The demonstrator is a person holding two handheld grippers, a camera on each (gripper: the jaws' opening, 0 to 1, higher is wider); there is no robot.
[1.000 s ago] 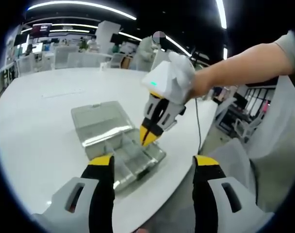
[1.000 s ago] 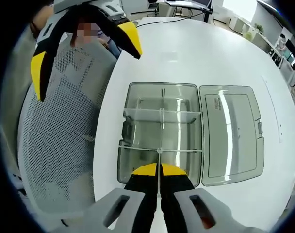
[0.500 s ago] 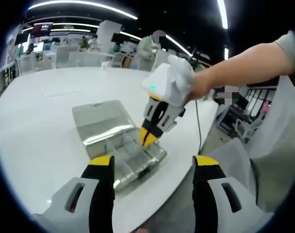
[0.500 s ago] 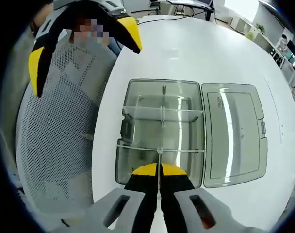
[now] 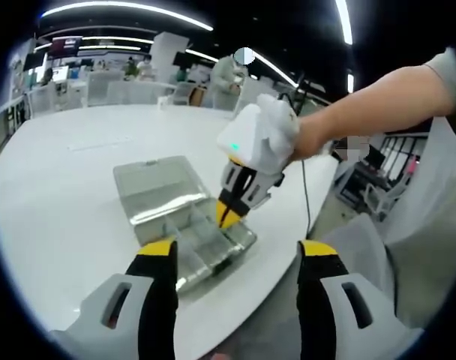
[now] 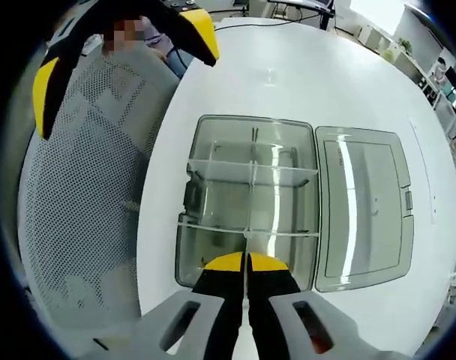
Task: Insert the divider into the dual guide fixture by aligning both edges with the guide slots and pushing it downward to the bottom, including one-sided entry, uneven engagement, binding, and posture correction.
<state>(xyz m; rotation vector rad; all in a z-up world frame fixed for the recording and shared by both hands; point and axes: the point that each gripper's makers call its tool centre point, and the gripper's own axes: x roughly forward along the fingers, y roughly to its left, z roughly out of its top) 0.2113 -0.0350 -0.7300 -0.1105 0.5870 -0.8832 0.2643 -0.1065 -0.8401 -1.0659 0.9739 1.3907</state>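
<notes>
yellow-tipped black fingers (image 5: 159,259), white gripper body (image 5: 259,135)

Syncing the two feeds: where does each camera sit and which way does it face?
Left gripper view: rides the open left gripper, held low off the table edge, facing across it at the clear box; right gripper and forearm show.
Right gripper view: rides the right gripper, looking straight down into the box; left gripper enters top left.
Shared: box, table, both grippers.

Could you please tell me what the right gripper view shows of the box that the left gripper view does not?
The right gripper view looks straight down into the box: its cross dividers and the thin divider pinched in the right gripper. The left gripper view shows the person's hand and sleeve holding that gripper. Both show the box, its open lid and the white table.
</notes>
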